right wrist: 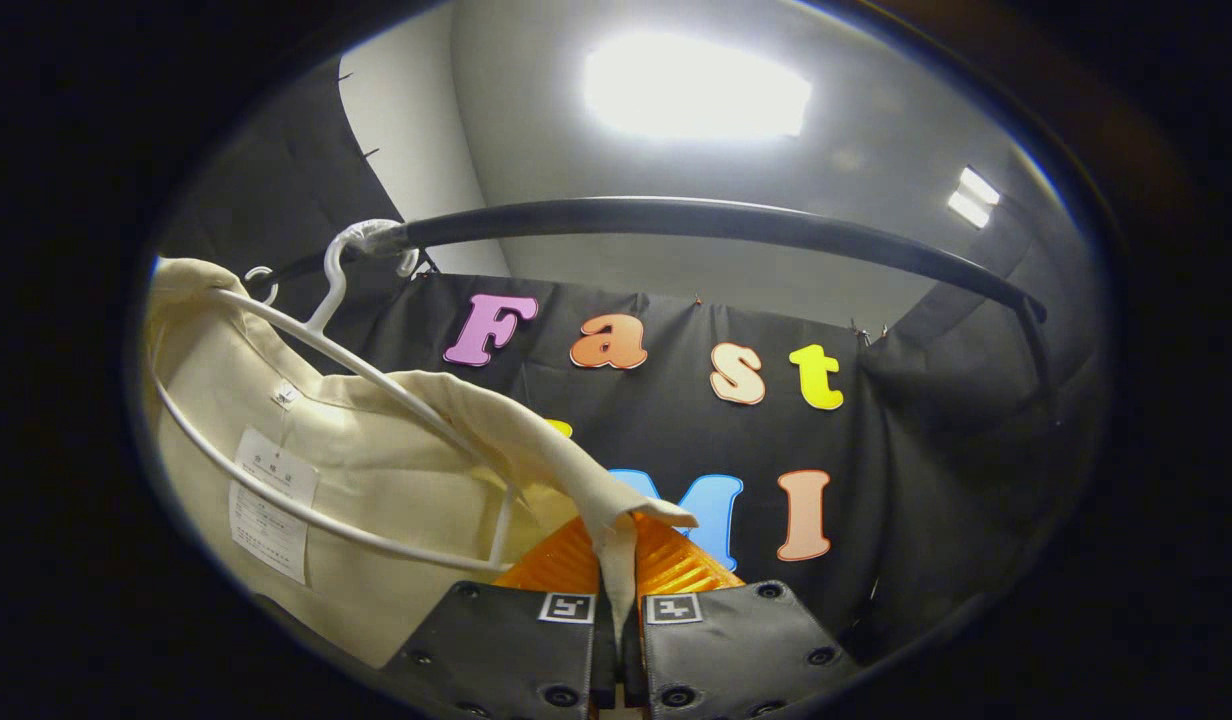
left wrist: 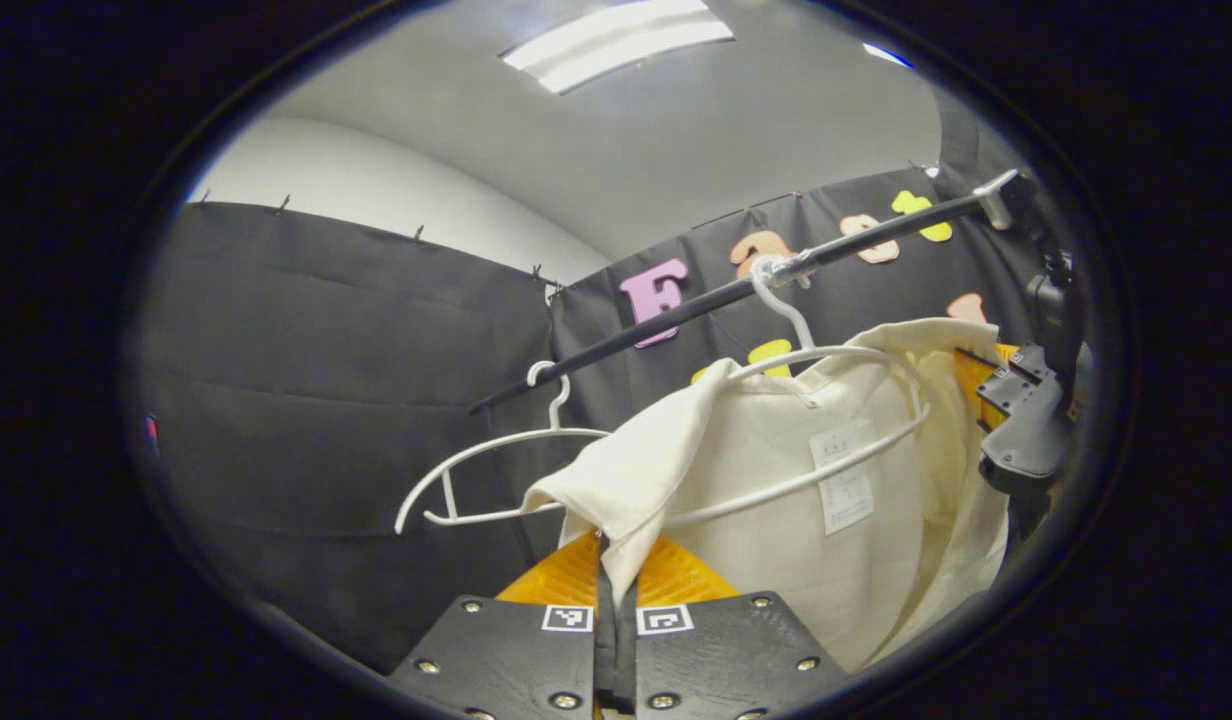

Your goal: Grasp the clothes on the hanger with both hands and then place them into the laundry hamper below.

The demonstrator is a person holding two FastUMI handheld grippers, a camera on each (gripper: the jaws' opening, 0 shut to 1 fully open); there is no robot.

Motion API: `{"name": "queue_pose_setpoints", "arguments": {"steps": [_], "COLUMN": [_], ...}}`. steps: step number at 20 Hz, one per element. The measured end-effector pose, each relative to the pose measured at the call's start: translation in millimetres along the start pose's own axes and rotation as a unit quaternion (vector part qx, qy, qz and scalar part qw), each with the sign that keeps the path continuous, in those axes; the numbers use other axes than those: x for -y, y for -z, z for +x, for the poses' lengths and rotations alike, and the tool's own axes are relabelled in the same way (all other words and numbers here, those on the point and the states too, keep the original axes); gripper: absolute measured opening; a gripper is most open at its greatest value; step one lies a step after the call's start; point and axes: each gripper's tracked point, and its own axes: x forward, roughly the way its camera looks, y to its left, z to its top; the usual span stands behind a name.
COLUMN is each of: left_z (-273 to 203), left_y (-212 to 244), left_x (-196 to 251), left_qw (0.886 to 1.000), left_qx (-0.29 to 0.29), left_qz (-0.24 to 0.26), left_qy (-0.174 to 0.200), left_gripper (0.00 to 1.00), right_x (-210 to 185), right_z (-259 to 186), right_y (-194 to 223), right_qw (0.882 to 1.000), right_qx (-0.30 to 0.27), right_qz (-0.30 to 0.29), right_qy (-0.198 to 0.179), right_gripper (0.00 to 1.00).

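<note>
A cream garment (left wrist: 776, 450) hangs on a white hanger (left wrist: 826, 355) hooked over a black rail (left wrist: 676, 310). At the bottom of the left gripper view, my left gripper (left wrist: 616, 575) is shut on a fold of the garment's near shoulder. The other gripper (left wrist: 1021, 420) is at the garment's far side, where its jaws are hidden. In the right gripper view the garment (right wrist: 376, 470) lies to the left on its hanger (right wrist: 326, 285) under the rail (right wrist: 696, 215). My right gripper (right wrist: 616, 580) is shut on the cloth's pulled-out shoulder edge.
An empty white hanger (left wrist: 496, 470) hangs on the same rail, left of the garment. Black cloth walls (left wrist: 326, 400) close in behind and to the side. The rail bends down at its right end (right wrist: 1036, 330). A paper tag (right wrist: 271, 505) is sewn inside the garment.
</note>
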Motion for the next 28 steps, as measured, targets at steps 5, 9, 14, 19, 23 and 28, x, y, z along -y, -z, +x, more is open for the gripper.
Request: {"name": "queue_pose_setpoints", "arguments": {"steps": [5, 9, 14, 19, 23, 28], "left_z": [8.1, 28.4, 63.7, 89.7, 98.1, 98.3], "left_y": [-32.0, -53.0, -65.1, -55.5, -29.6, -17.2], "left_x": [-34.5, -57.3, -63.2, -61.2, -53.5, -53.2], "left_qw": [0.999, 0.997, 0.997, 0.997, 0.997, 0.996], "left_qx": [0.034, 0.065, 0.078, 0.075, 0.052, 0.059], "left_qz": [0.011, 0.024, 0.008, -0.010, -0.028, -0.040], "left_qy": [-0.021, -0.036, -0.011, 0.021, 0.049, 0.058], "left_gripper": [0.01, 0.01, 0.00, 0.00, 0.00, 0.00], "right_x": [8.8, 3.0, -14.8, -36.4, -48.4, -54.0], "right_z": [22.0, 40.5, 66.9, 82.7, 84.9, 75.2], "right_y": [-3.4, 4.0, 16.0, 49.3, 78.8, 96.1], "right_qw": [1.000, 1.000, 0.998, 0.992, 0.986, 0.979], "right_qx": [0.017, 0.022, 0.005, -0.035, -0.075, -0.102], "right_qz": [0.002, 0.001, 0.036, 0.086, 0.095, 0.113], "right_qy": [0.014, -0.003, -0.042, -0.088, -0.114, -0.133], "right_gripper": [0.04, 0.04, 0.04, 0.04, 0.01, 0.04]}}
